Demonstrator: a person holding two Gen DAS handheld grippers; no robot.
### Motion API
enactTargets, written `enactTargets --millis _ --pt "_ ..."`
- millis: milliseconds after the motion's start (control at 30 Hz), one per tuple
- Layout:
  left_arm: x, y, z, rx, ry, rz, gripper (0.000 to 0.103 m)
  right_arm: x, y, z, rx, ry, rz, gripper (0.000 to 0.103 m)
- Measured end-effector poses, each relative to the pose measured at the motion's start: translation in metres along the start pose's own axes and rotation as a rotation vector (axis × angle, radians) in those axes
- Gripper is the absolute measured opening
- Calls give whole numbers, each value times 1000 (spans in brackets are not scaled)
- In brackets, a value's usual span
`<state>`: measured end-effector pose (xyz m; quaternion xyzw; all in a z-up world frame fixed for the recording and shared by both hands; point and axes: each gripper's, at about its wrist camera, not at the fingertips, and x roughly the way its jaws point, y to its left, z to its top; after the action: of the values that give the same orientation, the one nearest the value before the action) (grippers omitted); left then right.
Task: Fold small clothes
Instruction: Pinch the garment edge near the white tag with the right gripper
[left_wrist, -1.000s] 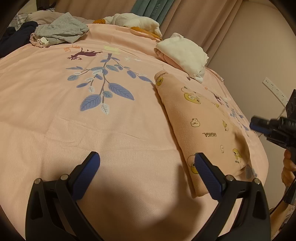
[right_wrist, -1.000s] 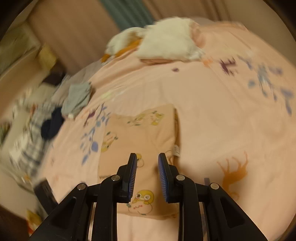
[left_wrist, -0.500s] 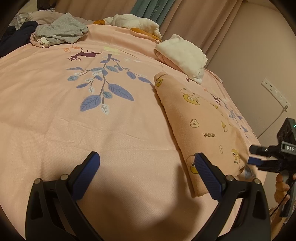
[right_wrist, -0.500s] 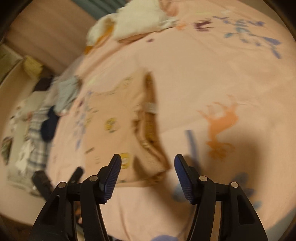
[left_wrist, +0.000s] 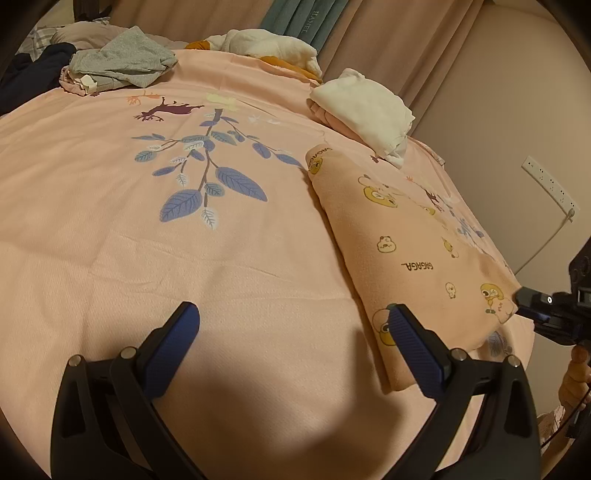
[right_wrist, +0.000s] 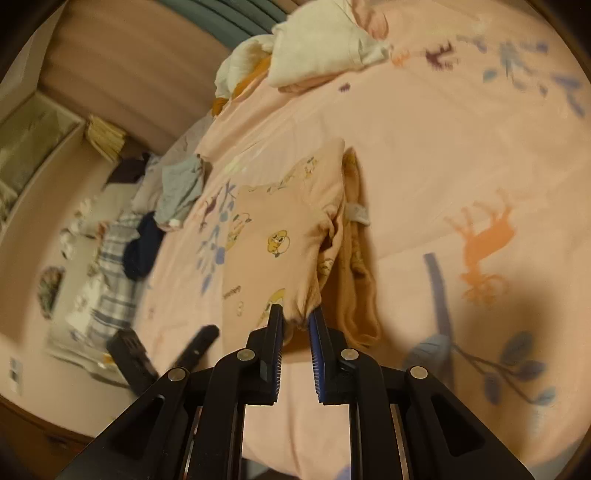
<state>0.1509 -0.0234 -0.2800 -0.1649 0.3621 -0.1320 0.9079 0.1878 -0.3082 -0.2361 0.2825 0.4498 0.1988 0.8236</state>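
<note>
A peach garment (left_wrist: 417, 236) printed with cartoon bears lies folded lengthwise on the pink bedsheet (left_wrist: 147, 258), at the right. My left gripper (left_wrist: 293, 325) hovers open over bare sheet, and its right finger (left_wrist: 417, 354) stands by the garment's near left edge. My right gripper (right_wrist: 297, 319) is at the garment's (right_wrist: 277, 236) near corner. Its jaws are closing, with the bunched corner pinched between the pads. The left wrist view shows that right gripper (left_wrist: 532, 306) at the garment's near right corner, with a hand (left_wrist: 576, 373) below it.
A folded white and pink stack (left_wrist: 365, 110) sits beyond the garment, near the bed's right edge. Grey clothes (left_wrist: 122, 62) and a dark item (left_wrist: 26, 74) lie at the far left. More white cloth (left_wrist: 269, 44) lies by the curtain. A wall socket strip (left_wrist: 550, 188) is at the right.
My right gripper has dropped to the garment's near corner; its jaws opened wide, then closed on the corner. The left gripper has not moved.
</note>
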Motion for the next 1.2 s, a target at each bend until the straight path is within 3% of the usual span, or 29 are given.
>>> enactTargets --millis 233,367,467,567,667,767,867,933,967,1200 --pt "0 0 0 0 -1 0 103 10 -15 0 44 36 -22 15" --pt "0 0 0 0 -1 0 103 23 -40 2 194 98 65 20" --pt "0 0 0 0 -1 1 103 24 -43 3 226 67 80 20" --pt "0 0 0 0 -1 0 103 27 -38 4 255 41 171 21" --pt "0 0 0 0 -1 0 103 34 -28 4 260 35 188 44" --pt "0 0 0 1 -2 0 103 42 -19 4 250 27 183 47" --pt "0 0 0 1 -2 1 103 49 -11 4 217 2 132 46" --pt "0 0 -1 1 -2 1 103 51 -11 3 211 -28 139 21" --pt "0 -1 0 1 -3 0 103 51 -12 3 215 -30 146 17" --pt "0 -1 1 3 -2 2 103 16 -22 1 239 -142 303 13"
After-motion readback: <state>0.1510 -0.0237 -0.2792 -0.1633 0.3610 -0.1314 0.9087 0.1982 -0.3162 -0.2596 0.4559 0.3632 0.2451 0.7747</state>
